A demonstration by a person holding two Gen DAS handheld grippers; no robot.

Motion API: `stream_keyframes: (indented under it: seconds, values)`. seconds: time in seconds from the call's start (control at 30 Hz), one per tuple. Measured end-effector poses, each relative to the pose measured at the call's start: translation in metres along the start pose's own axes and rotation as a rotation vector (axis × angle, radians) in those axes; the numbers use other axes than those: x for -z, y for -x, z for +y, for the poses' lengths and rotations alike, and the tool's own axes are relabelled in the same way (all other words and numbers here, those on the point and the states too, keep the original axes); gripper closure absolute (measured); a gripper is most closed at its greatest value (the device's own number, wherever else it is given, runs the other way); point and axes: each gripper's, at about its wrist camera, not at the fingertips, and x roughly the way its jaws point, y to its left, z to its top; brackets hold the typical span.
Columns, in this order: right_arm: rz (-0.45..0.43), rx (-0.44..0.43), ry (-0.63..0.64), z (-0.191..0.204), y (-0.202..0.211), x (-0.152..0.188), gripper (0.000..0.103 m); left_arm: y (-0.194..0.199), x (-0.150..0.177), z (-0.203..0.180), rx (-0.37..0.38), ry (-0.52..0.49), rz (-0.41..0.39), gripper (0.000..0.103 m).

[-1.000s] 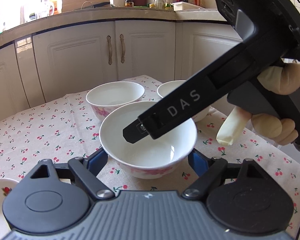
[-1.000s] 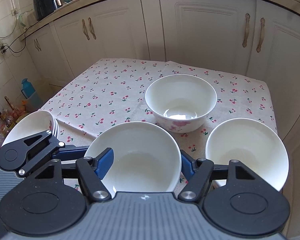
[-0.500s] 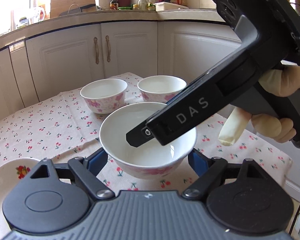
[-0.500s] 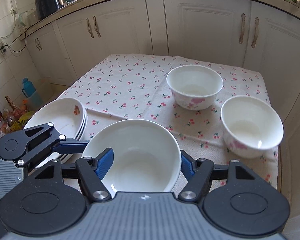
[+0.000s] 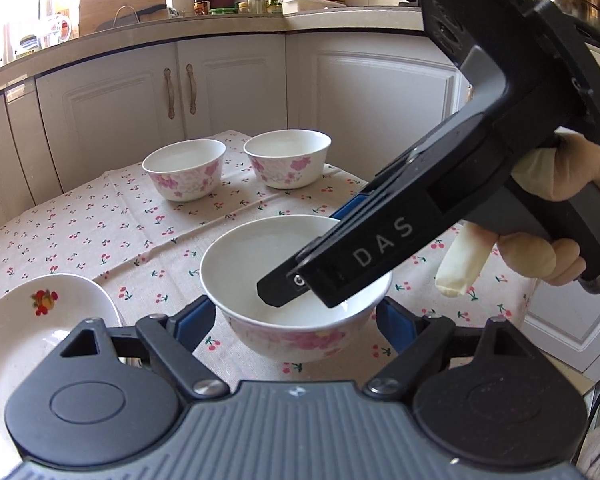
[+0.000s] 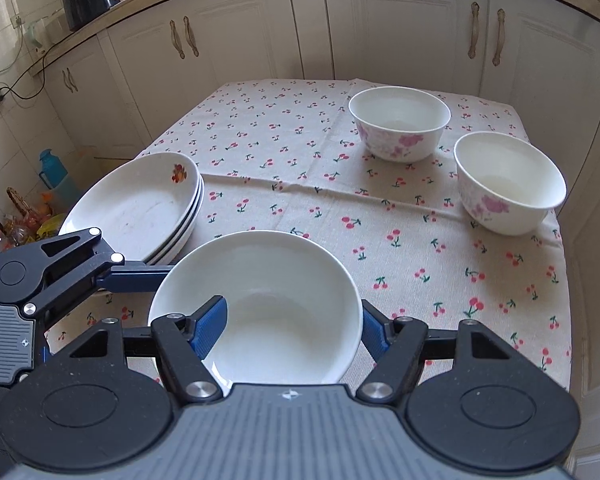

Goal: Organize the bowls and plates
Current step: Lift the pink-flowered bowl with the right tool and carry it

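Observation:
A white bowl with pink flowers (image 5: 292, 336) hangs just above the cherry-print tablecloth (image 6: 284, 152), held by both grippers. My left gripper (image 5: 294, 320) has its blue pads against the bowl's two sides. My right gripper (image 6: 292, 328) is shut on the bowl's wall, with one finger (image 5: 340, 264) inside and the other outside the rim. Two matching bowls (image 6: 399, 120) (image 6: 508, 184) stand at the table's far right. A stack of white plates (image 6: 136, 200) with a fruit motif sits at the left edge, close beside the held bowl.
White cabinets (image 6: 400, 28) wrap around the table's far and right sides. The counter (image 5: 228, 20) holds bottles, a knife block and a cutting board. A blue flask (image 6: 54, 168) and bags lie on the floor to the left. A gloved hand (image 5: 540, 216) holds the right gripper.
Both grippers have carried the bowl together away from the two standing bowls and toward the plate stack. The plates have come well into view. Neither grip has changed.

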Motion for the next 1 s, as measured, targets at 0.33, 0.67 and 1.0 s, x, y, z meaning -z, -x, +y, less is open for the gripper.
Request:
stream_keyframes:
  seconds: [0.33,0.67,1.0]
  values:
    - [0.012,0.004,-0.022,0.002,-0.002,0.007,0.028,-0.002,0.005,0.000,0.014,0.010,0.021,0.016]
    - [0.010,0.002,-0.027,0.004,-0.004,0.011,0.025,-0.003,0.008,0.000,0.025,0.022,0.027,0.016]
    - [-0.046,0.036,0.025,0.016,0.003,0.015,0.000,-0.001,0.013,0.007,0.041,0.044,0.023,0.007]
